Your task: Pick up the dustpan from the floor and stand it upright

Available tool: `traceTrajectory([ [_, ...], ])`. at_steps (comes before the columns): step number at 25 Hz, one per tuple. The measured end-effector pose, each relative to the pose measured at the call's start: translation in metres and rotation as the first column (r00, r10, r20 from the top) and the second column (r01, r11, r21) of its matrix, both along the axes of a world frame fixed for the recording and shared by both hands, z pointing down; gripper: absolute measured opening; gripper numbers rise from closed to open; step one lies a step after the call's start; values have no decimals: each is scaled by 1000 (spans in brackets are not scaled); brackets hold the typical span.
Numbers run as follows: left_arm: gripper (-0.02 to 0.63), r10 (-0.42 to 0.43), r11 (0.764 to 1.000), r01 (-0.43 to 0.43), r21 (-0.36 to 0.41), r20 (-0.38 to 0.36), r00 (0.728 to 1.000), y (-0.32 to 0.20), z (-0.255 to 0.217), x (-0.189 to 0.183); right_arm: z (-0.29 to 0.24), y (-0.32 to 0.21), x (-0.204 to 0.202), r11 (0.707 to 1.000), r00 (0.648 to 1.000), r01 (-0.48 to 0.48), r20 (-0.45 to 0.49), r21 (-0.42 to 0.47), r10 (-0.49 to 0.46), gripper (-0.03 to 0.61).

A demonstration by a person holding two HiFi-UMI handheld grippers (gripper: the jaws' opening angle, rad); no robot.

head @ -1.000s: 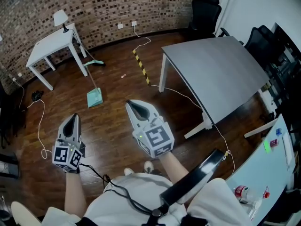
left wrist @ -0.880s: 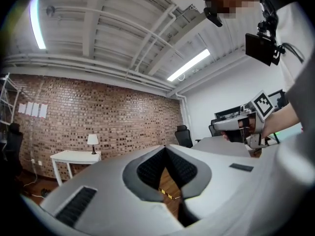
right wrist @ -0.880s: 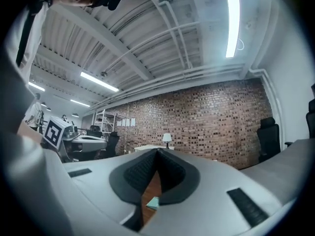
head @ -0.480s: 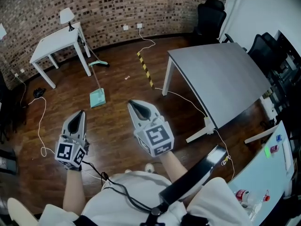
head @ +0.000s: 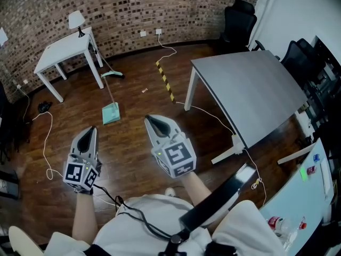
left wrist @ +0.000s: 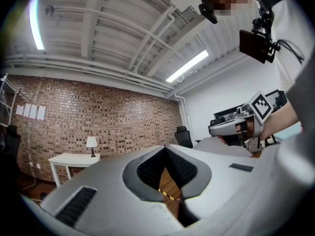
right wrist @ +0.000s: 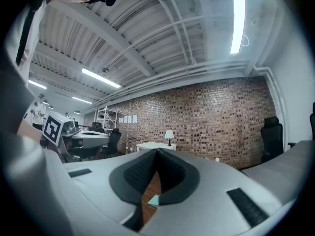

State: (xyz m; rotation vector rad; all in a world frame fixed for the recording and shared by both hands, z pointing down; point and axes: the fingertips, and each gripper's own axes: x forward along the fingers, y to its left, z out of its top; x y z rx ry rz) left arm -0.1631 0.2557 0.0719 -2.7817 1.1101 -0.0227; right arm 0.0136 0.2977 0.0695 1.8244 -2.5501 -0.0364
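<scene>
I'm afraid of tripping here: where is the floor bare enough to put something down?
Bare floor lies between the dustpan and the striped tape. Cables crowd the floor left of the dustpan and beside the grey table.

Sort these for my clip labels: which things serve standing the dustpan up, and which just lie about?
Job: teal plastic long-handled dustpan, lying flat; left hand-held gripper; right hand-held gripper.
Lying about: small white table; large grey table; yellow-black floor tape; black office chair.
</scene>
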Motion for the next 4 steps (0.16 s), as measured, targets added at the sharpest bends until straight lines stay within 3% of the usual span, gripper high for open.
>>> traceTrajectory([
  [4,-6,3,1000,-3,3,9,1000,2,3,3,2,3,4,1000,1000,-4,2,0,4,-20],
])
